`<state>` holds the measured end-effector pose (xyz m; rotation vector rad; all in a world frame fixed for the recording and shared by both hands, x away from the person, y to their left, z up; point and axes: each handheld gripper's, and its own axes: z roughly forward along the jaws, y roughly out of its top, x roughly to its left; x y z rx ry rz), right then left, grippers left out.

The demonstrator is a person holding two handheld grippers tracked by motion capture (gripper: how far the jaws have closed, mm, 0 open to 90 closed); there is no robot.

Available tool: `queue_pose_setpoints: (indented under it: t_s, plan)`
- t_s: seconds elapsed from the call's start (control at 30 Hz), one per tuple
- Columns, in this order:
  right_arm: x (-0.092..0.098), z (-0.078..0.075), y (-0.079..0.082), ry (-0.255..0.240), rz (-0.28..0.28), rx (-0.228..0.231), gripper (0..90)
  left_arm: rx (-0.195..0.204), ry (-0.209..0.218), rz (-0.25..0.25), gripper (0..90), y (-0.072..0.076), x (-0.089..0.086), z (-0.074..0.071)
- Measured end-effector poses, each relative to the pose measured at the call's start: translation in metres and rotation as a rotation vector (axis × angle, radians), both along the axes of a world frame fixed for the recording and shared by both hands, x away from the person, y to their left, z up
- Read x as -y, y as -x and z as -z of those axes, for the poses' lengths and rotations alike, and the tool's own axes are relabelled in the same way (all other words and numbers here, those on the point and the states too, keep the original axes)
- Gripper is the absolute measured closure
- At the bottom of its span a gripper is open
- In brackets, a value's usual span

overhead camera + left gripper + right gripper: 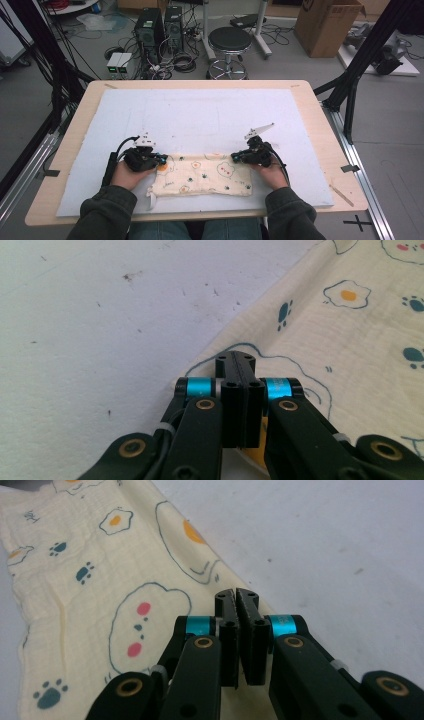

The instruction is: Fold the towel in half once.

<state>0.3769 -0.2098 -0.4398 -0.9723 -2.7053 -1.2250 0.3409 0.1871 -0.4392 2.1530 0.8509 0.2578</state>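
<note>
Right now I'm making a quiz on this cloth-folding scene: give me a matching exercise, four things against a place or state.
Things:
1. left gripper
2. right gripper
3. cloth
4. stool

Places or states:
A. on the floor beyond the table
B. shut at the cloth's left end
C. lying folded on the white mat
D. shut at the cloth's right end

Pairs: 1-B, 2-D, 3-C, 4-A
</note>
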Motion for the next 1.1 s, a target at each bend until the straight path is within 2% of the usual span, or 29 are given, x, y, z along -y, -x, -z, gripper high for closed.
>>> queue_pose_setpoints:
  t_s: [0.03, 0.1, 0.17, 0.27, 0.37, 0.43, 0.5, 0.57, 0.63, 0.7, 0.77, 0.9, 1.03, 1.1]
  plan:
    - [0.002, 0.001, 0.0, 0.007, 0.003, 0.009, 88.1, 0.001, 0.001, -0.002, 89.5, 0.0, 0.0, 0.0]
    - [0.006, 0.002, 0.001, -0.01, 0.012, 0.002, 88.0, 0.009, -0.006, 0.007, 89.5, 0.0, 0.001, -0.001]
    - [0.005, 0.001, 0.002, -0.011, 0.013, 0.004, 88.0, 0.022, 0.009, 0.007, 89.5, 0.002, 0.002, -0.003]
    - [-0.004, -0.008, 0.005, -0.021, -0.006, 0.027, 88.0, 0.045, 0.062, 0.01, 89.5, 0.004, 0.006, -0.01]
    - [-0.016, -0.017, 0.003, -0.028, -0.029, 0.053, 88.0, 0.057, 0.078, 0.023, 89.5, 0.001, 0.013, -0.015]
    - [-0.025, -0.021, 0.0, -0.022, -0.044, 0.056, 88.0, 0.064, 0.078, 0.021, 89.5, -0.001, 0.019, -0.014]
    - [-0.032, -0.021, -0.004, -0.008, -0.052, 0.058, 88.0, 0.048, 0.04, 0.016, 89.5, -0.005, 0.022, -0.009]
    - [-0.036, -0.017, -0.009, 0.003, -0.046, 0.047, 88.0, 0.032, 0.016, 0.007, 89.5, -0.008, 0.021, -0.004]
    - [-0.039, -0.012, -0.012, 0.033, -0.044, 0.043, 88.1, 0.019, 0.016, -0.002, 89.5, -0.01, 0.02, -0.001]
    - [-0.041, -0.008, -0.014, 0.061, -0.047, 0.028, 88.0, 0.025, 0.003, -0.007, 89.5, -0.01, 0.02, -0.001]
    - [-0.04, -0.007, -0.014, 0.074, -0.044, 0.027, 88.0, 0.028, -0.006, -0.007, 89.5, -0.01, 0.02, 0.001]
    - [-0.029, -0.006, -0.013, 0.071, -0.025, 0.024, 88.0, 0.022, 0.01, -0.015, 89.5, -0.01, 0.016, 0.002]
    - [-0.008, -0.002, -0.011, 0.022, 0.014, 0.012, 87.7, 0.018, 0.022, -0.033, 89.5, -0.009, 0.01, 0.002]
    - [0.0, -0.001, -0.008, 0.022, 0.03, 0.012, 87.6, 0.017, 0.023, -0.043, 89.5, -0.009, 0.007, 0.003]
